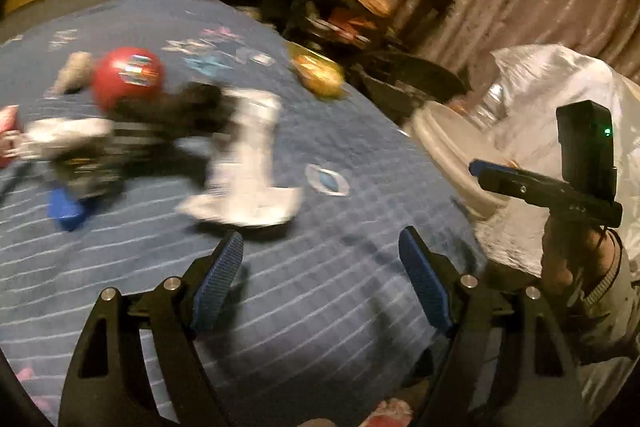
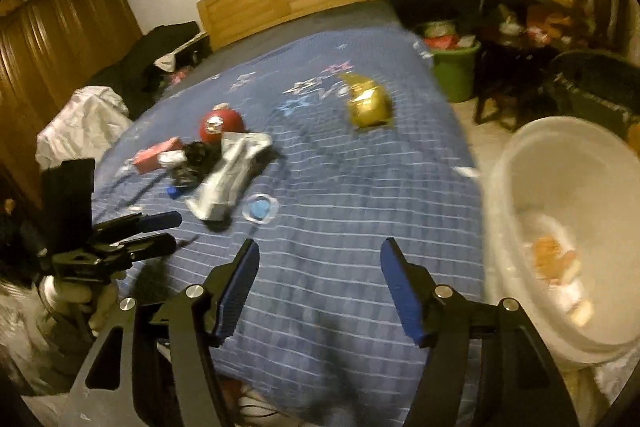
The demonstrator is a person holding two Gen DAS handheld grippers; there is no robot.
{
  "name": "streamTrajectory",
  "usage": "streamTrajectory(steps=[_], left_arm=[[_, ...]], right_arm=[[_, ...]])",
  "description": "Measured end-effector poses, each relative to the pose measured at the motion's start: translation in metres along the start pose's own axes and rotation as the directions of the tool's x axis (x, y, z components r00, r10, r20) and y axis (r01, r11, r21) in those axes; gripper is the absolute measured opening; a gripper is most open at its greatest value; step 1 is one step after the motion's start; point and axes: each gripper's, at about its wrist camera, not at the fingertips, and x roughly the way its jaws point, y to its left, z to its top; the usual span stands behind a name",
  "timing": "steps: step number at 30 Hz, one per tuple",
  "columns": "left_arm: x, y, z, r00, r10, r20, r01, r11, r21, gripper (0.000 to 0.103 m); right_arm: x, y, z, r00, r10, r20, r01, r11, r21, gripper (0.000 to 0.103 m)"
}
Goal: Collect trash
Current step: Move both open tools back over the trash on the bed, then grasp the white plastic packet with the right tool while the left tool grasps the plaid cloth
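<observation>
Trash [image 2: 224,171] heaped on blue bedspread [image 2: 340,227], crumpled white wrapper, red round lid, both grippers [image 1: 320,259] [image 2: 318,267] spread apart, empty

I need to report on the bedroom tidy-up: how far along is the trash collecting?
Done: a few scraps already lie in the white bin. In hand: nothing; the left gripper and the right gripper are both open and empty. Left on the bed: white wrapper, gold packet, red ball, small blue-and-white piece.
</observation>
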Motion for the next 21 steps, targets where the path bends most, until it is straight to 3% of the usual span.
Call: streamTrajectory(steps=[5, 9, 15, 16, 19, 21], left_arm=[[-0.043, 0.043, 0.002, 0.991, 0.097, 0.092, -0.091, 0.993, -0.068, 0.076], [-0.061, 0.065, 0.002, 0.983, 0.148, 0.112, -0.14, 0.987, -0.078, 0.076], [-0.056, 0.073, 0.029, 0.975, 0.196, 0.105, -0.209, 0.969, 0.132, 0.078], [-0.05, 0.07, 0.036, 0.976, 0.195, 0.097, -0.21, 0.962, 0.177, 0.078], [-0.03, 0.059, 0.055, 0.977, 0.205, 0.051, -0.21, 0.915, 0.346, 0.078], [-0.012, 0.046, 0.064, 0.978, 0.208, 0.011, -0.189, 0.867, 0.462, 0.078]], right_arm=[[0.051, 0.041, 0.021, 0.984, 0.168, -0.057, -0.166, 0.985, 0.046, 0.064], [0.118, 0.09, 0.043, 0.982, 0.152, -0.116, -0.15, 0.988, 0.024, 0.063], [0.192, 0.111, 0.056, 0.98, 0.081, -0.179, -0.077, 0.997, 0.029, 0.063], [0.192, 0.112, 0.057, 0.983, 0.073, -0.171, -0.07, 0.997, 0.022, 0.05], [0.175, 0.109, 0.056, 0.988, 0.048, -0.145, -0.048, 0.999, 0.001, 0.045], [0.159, 0.1, 0.053, 0.99, 0.037, -0.137, -0.038, 0.999, -0.001, 0.045]])
